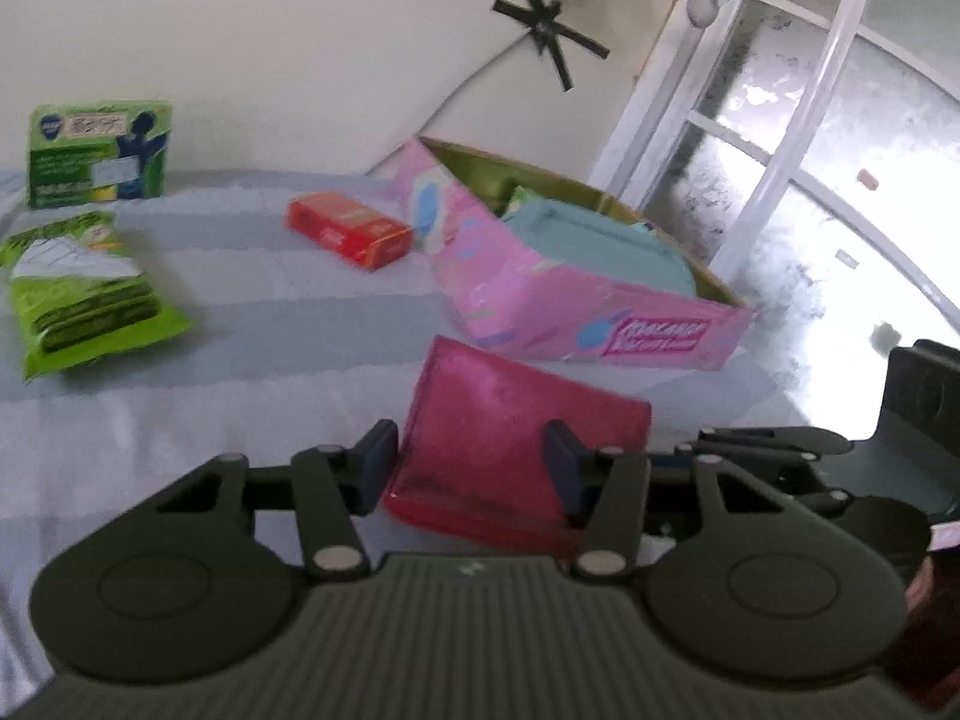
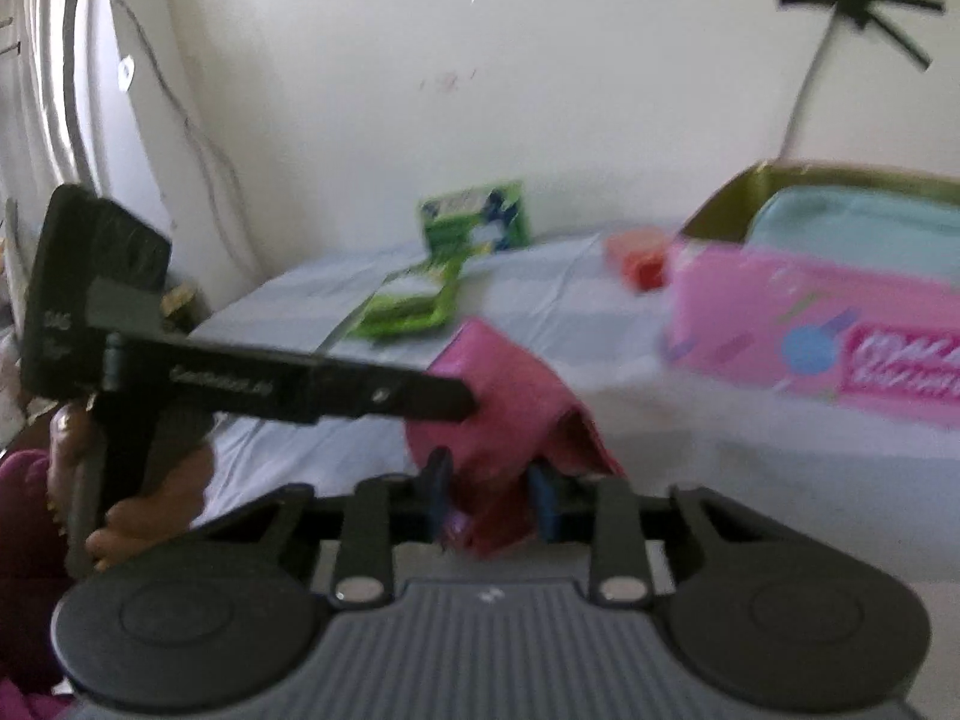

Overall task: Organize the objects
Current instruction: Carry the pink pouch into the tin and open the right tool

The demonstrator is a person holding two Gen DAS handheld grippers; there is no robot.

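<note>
Clearly the magenta pouch [image 1: 516,450] is a soft, light thing: a glossy foil or plastic packet that buckles where it is pinched. Both tongs have it. The left tongs [image 1: 474,468] straddle its width, their pads [image 1: 561,465] pressed to either edge, and the right tongs [image 2: 492,498] are nipped tight on one crumpled corner (the film bunches up between the blue pads there). The pouch is held just above the striped bed sheet [image 1: 240,312], near the open pink box [image 1: 600,324], which already holds a teal pack [image 1: 594,240].

Being slick and limp, it will likely sag or slide if gripped only by a corner; holding across the flat body is the surer grip. A green packet [image 1: 78,294], a green box [image 1: 99,156] and a red box [image 1: 351,228] lie farther off on the bed.
</note>
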